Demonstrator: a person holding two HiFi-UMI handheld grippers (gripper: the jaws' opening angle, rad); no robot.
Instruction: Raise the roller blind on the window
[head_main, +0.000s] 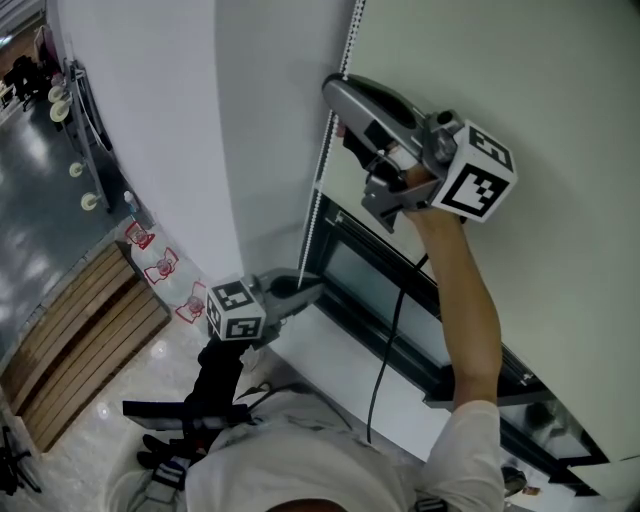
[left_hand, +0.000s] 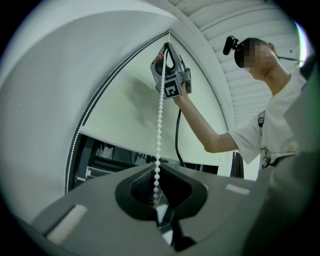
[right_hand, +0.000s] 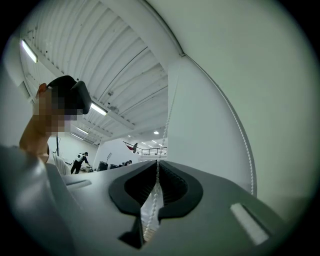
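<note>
The pale roller blind hangs over most of the window. Its white bead chain runs down the blind's left edge. High up, my right gripper is shut on the chain, and the beads pass between its closed jaws in the right gripper view. Lower down, near the sill, my left gripper is also shut on the same strand. In the left gripper view the chain stretches straight from the right gripper into my left gripper. A second strand hangs along the wall.
Below the blind is the dark window frame and a white sill. A black cable hangs from the right gripper. A white wall stands to the left. Wooden slats lie on the floor below.
</note>
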